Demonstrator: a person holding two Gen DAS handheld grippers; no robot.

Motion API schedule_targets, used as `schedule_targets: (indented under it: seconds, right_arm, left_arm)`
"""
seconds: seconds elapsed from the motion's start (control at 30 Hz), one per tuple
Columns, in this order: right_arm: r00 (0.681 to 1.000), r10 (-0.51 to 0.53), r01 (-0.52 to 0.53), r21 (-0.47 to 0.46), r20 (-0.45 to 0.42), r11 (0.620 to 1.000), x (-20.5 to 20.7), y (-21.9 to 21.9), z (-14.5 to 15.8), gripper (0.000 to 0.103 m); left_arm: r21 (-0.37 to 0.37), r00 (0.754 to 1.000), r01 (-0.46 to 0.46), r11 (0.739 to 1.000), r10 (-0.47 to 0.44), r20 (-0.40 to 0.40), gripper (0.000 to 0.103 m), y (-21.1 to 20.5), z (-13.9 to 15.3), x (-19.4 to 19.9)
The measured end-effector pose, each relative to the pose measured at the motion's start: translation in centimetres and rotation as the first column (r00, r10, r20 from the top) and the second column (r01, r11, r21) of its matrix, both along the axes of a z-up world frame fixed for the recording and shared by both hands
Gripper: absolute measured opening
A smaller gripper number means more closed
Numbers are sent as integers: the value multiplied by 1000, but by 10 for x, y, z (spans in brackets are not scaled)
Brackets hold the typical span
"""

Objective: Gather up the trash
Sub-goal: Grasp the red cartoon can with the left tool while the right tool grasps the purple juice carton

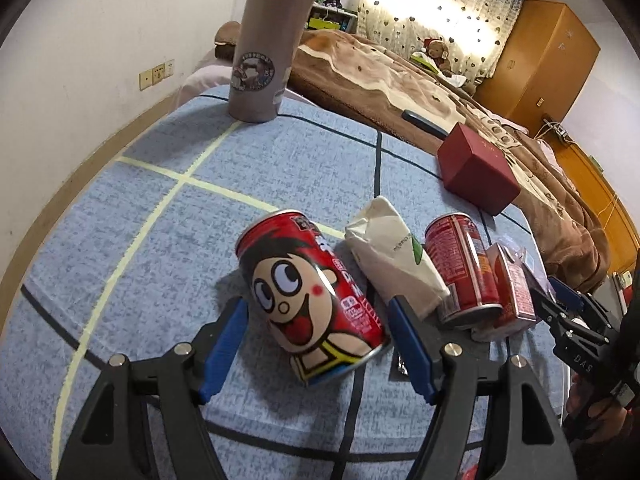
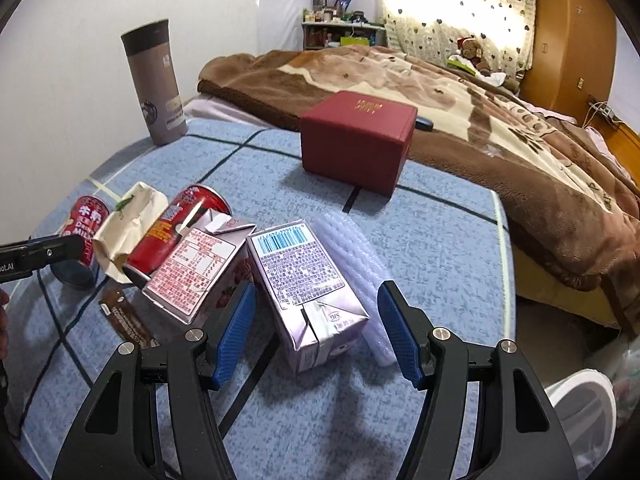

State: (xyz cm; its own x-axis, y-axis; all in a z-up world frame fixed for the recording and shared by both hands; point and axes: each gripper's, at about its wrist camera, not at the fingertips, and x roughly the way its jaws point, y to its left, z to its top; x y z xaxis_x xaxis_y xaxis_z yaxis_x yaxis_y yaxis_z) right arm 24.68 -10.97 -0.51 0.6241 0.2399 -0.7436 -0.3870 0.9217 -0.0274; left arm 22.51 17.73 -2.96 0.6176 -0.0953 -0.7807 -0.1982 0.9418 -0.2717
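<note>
A blue checked tabletop [image 1: 168,216] is shown with a row of trash across it, beside a bed [image 2: 500,120]. A red box [image 2: 356,140] is seen at twelve o'clock from the right gripper [image 2: 316,332], and a grey tumbler [image 1: 266,44] at twelve o'clock from the left gripper [image 1: 316,344]. A lilac carton [image 2: 304,292] is framed by the right gripper's released fingers, untouched. A red cartoon can [image 1: 316,296] is straddled likewise by the left gripper, parted and empty. If closed off-centre, the can may be rolled into the crumpled white bag [image 1: 396,256] at two o'clock.
</note>
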Motion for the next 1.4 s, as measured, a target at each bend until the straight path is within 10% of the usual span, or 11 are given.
schedule_targets:
  seconds: [0.3,0.5,1.07,1.4]
  right_arm:
    - [999,40,-39,4,-32,999,-3,11,-6,63]
    - [998,41,-41,7,-54,999,-8,15,-10,41]
    - [997,23,-22,22,-68,1000,-5,15,-13,41]
    - [998,6,-4,32,-64,999,-7,14,-13,40]
  left_arm:
    - [9,1000,-4,1000,4,-17,74,-3,-7,10]
    - [13,999,-24,1000,24,-26,74,3,-9,11]
    - [82,998,-54,995,56,-17,74,17,-11,22]
    - [70,999,-39,997,38,18,57,15,-6,16]
